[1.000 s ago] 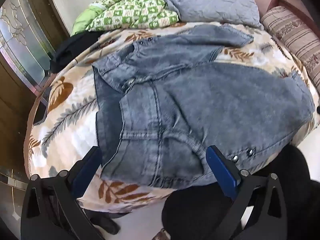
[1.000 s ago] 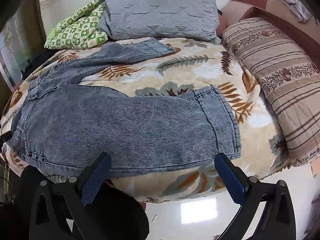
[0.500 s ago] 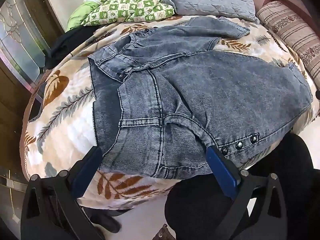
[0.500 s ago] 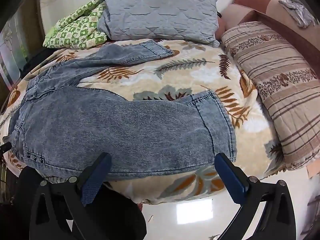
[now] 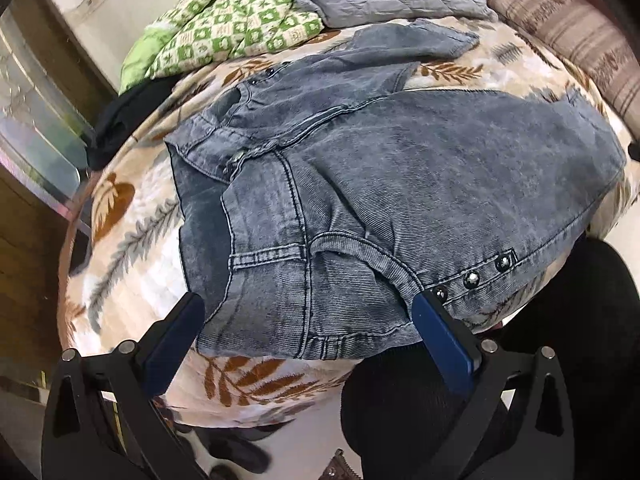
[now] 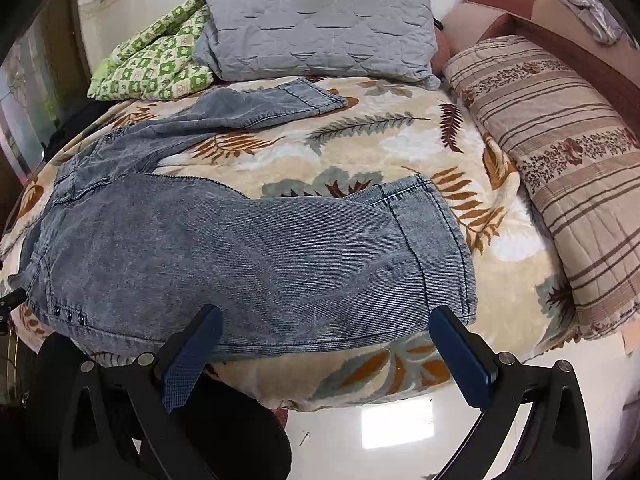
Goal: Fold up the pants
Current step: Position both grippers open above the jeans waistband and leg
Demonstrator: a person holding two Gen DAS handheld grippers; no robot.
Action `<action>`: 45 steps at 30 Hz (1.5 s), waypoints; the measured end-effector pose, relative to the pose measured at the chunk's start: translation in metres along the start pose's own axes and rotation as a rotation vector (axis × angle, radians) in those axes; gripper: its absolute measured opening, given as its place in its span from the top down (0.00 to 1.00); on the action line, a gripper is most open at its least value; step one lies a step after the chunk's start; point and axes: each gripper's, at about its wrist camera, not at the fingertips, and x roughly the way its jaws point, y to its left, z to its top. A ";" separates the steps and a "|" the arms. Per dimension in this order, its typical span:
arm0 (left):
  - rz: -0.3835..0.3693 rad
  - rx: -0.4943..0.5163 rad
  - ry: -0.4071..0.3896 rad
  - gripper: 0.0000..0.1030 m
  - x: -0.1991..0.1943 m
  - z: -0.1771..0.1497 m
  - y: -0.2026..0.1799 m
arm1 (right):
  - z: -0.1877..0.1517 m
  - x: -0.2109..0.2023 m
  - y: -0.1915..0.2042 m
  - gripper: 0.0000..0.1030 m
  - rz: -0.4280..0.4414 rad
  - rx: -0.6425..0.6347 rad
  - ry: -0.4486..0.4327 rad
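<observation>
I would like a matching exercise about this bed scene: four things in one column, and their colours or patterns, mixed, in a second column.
Things:
1. pants
2. quilted pillow
3. crumpled blanket
4. bedspread

Looks:
a. green and white checks
b. faded blue denim
c. cream with leaf print
d. plain grey

Pairs: 1-b, 2-d, 3-a, 4-c
</observation>
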 end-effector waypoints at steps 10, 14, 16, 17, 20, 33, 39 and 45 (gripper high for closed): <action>-0.011 0.002 0.007 0.00 -0.007 -0.004 -0.007 | -0.003 -0.002 -0.004 0.00 0.007 -0.026 -0.009; -0.019 -0.017 0.009 0.00 -0.008 -0.005 -0.006 | -0.005 -0.001 -0.005 0.00 0.014 -0.022 -0.001; -0.019 -0.020 0.008 0.00 -0.009 -0.004 -0.006 | -0.005 -0.002 -0.004 0.00 0.014 -0.024 0.000; -0.019 -0.023 0.006 0.00 -0.010 -0.004 -0.006 | -0.006 -0.002 -0.004 0.00 0.013 -0.026 -0.001; -0.041 -0.052 0.001 0.00 -0.013 0.000 -0.004 | -0.007 -0.004 -0.004 0.00 0.012 -0.023 -0.004; -0.093 -0.125 0.009 0.00 -0.009 0.013 0.001 | -0.011 -0.001 -0.006 0.00 0.010 0.005 0.016; -0.096 -0.118 0.011 0.00 -0.008 0.015 -0.002 | -0.011 0.002 -0.002 0.00 0.007 -0.005 0.025; -0.097 -0.111 0.014 0.00 -0.007 0.016 -0.004 | -0.009 0.004 -0.004 0.00 0.009 0.002 0.029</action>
